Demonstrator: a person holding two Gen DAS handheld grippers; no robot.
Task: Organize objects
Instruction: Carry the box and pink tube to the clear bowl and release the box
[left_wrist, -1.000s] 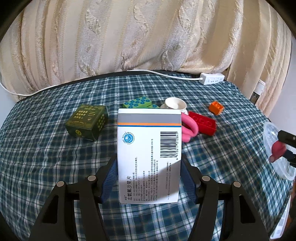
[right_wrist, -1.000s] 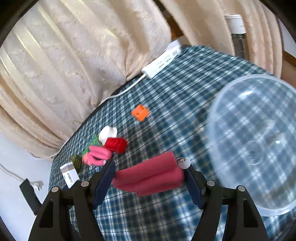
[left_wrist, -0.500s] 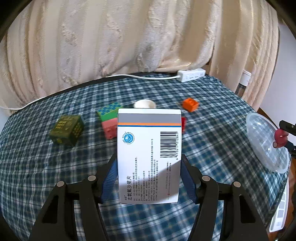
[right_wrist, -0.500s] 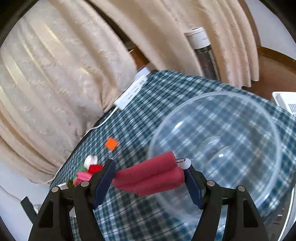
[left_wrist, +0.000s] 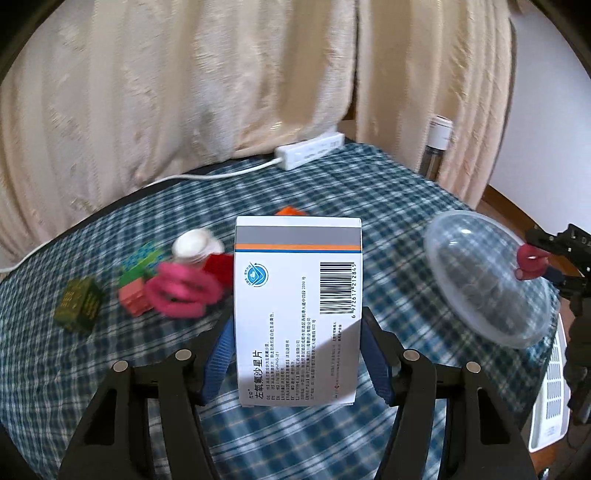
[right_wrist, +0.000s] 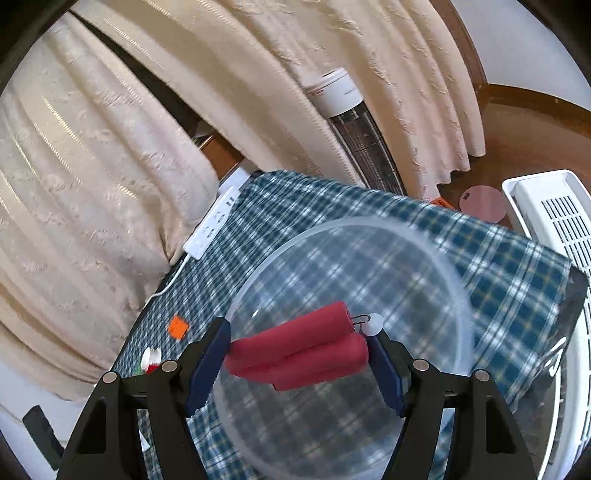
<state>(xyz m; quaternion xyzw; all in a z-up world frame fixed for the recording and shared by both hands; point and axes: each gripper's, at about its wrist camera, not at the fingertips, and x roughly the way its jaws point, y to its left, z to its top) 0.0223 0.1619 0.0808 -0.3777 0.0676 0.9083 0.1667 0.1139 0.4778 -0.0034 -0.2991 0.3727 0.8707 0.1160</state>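
Left gripper (left_wrist: 298, 332): fingers clamped on the two long sides of a white medicine box (left_wrist: 297, 306), held upright and clear of the surface (left_wrist: 388, 206). Grip looks square, with the box sitting deep between the fingers.

Right gripper (right_wrist: 298, 354): fingers clamped end to end on a red foam-handled grip tool (right_wrist: 299, 350), held over the open mouth of a clear plastic bowl (right_wrist: 443, 266). The bowl stands near the right edge of the plaid-covered surface, well apart from the loose items.

Loose items, left wrist view — a pink ring-shaped piece (left_wrist: 181, 295), a red block (left_wrist: 218, 266), a white cap (left_wrist: 195, 245), green and salmon bricks (left_wrist: 137, 277), an olive box (left_wrist: 78, 303) and an orange block (left_wrist: 290, 211), which shows just past the medicine box. A white power strip (left_wrist: 310, 151) lies at the far edge. This part of the view is blurred, so contacts among the items cannot be judged.

Step in hand, as judged: placing the red tool in the bowl. Recommendations — lower it until it is inside the rim before parting the fingers, since the bowl looks light and a high drop could shift it toward the nearby edge. Keep the tool level so neither end catches the rim. Hold the medicine box off to the side until the right gripper is clear of the bowl, then bring it in flat rather than on end.
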